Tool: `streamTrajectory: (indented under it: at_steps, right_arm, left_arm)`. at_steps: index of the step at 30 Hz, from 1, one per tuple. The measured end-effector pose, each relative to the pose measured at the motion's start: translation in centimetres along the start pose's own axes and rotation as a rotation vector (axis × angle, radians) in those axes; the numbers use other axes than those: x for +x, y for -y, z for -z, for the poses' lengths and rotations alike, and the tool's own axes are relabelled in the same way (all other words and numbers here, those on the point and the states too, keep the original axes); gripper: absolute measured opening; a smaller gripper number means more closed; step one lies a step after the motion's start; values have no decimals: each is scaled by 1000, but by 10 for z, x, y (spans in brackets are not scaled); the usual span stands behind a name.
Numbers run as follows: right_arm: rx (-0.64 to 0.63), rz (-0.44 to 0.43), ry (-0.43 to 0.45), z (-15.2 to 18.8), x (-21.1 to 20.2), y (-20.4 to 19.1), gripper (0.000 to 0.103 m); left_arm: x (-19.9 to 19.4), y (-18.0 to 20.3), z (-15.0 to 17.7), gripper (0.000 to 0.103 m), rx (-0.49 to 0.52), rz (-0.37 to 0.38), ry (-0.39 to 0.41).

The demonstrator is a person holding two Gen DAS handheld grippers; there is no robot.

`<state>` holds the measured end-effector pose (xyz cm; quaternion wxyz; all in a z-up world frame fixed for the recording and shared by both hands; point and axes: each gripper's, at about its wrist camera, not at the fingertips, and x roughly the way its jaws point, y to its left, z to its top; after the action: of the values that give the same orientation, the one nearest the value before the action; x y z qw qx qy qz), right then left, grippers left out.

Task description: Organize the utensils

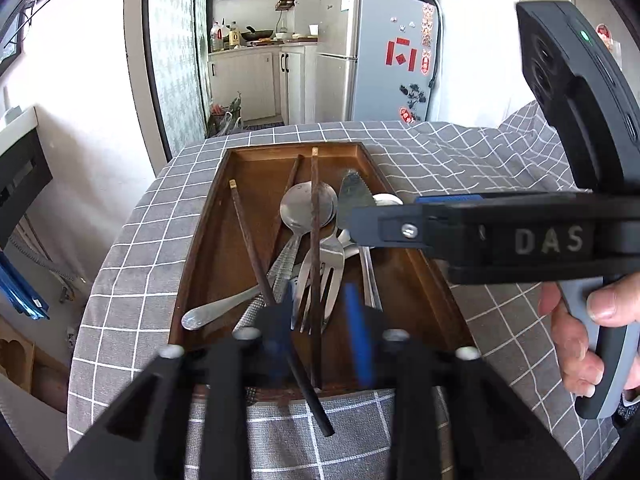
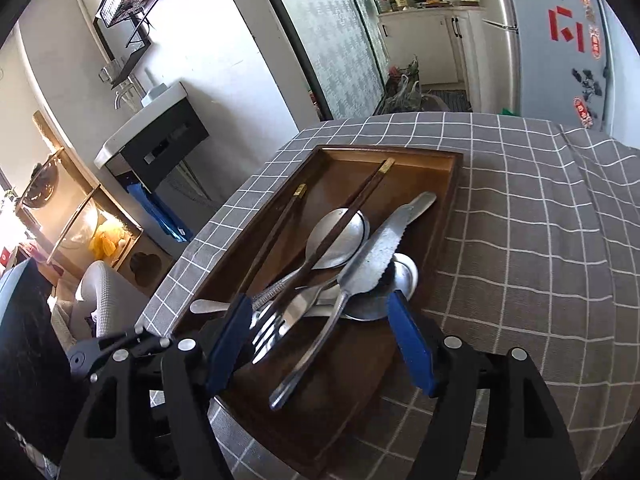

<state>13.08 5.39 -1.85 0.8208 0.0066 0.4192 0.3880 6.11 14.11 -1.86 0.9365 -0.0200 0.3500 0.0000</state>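
Note:
A brown wooden tray (image 1: 208, 240) (image 2: 440, 184) on the checked tablecloth holds a heap of utensils: dark chopsticks (image 1: 314, 216) (image 2: 352, 208), spoons (image 1: 298, 208) (image 2: 340, 240), a fork (image 1: 324, 276) (image 2: 276, 324) and a serrated knife (image 1: 354, 196) (image 2: 380, 248). My left gripper (image 1: 320, 336) hangs over the tray's near end with its blue pads apart; a chopstick (image 1: 308, 392) runs between them. My right gripper (image 2: 316, 344) is open over the fork and knife handle. In the left wrist view it (image 1: 360, 228) reaches in from the right.
The grey checked tablecloth (image 1: 440, 160) (image 2: 520, 240) is wrinkled at the far right. The table edge drops off on the left. A fridge (image 1: 376, 48) and kitchen counter stand behind. A black cabinet (image 2: 160, 140) stands to the left.

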Motion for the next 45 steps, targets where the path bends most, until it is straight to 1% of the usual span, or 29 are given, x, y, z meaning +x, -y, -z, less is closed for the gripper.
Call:
streamTrajectory:
  at_steps: [1, 3, 4, 5, 9, 10, 13, 15, 17, 19, 22, 24, 30, 35, 45]
  right_arm:
    - [-14, 17, 16, 4, -8, 2, 78]
    - [-41, 43, 48, 14, -22, 3, 81]
    - [-57, 49, 67, 20, -31, 4, 83]
    - [-75, 59, 88, 27, -39, 5, 84]
    - [-152, 144, 183, 59, -65, 5, 85]
    - [-167, 165, 204, 67, -71, 5, 85]
    - [-198, 190, 275, 88, -88, 3, 85]
    - [-239, 211, 337, 99, -99, -1, 86]
    - [-280, 240, 390, 109, -109, -5, 87]
    - [-289, 237, 443, 115, -119, -6, 90]
    - [-294, 249, 478, 121, -129, -7, 99]
    - [-282, 248, 513, 125, -136, -5, 100]
    - [-270, 249, 514, 128, -140, -4, 100]
    - [-270, 249, 515, 130, -141, -5, 100]
    - [-268, 252, 515, 129, -141, -4, 100]
  left_arm:
    - [-6, -4, 2, 71, -11, 26, 24]
    - [-15, -8, 5, 77, -6, 49, 38]
    - [-20, -9, 7, 83, 0, 54, 52]
    - [-26, -10, 10, 87, 6, 58, 77]
    - [-46, -10, 24, 90, 44, 72, 154]
    - [-51, -11, 26, 92, 43, 79, 177]
    - [-72, -10, 33, 96, 53, 97, 276]
    - [-82, -6, 38, 97, 74, 97, 314]
    - [-84, -1, 39, 99, 99, 87, 322]
    - [-84, 4, 40, 100, 127, 88, 323]
    - [-83, 10, 41, 100, 160, 71, 319]
    - [-81, 11, 40, 100, 160, 64, 316]
    - [-84, -2, 42, 100, 79, 22, 343]
    - [-86, 0, 44, 100, 88, 18, 348]
    - [-86, -5, 44, 100, 74, 24, 349]
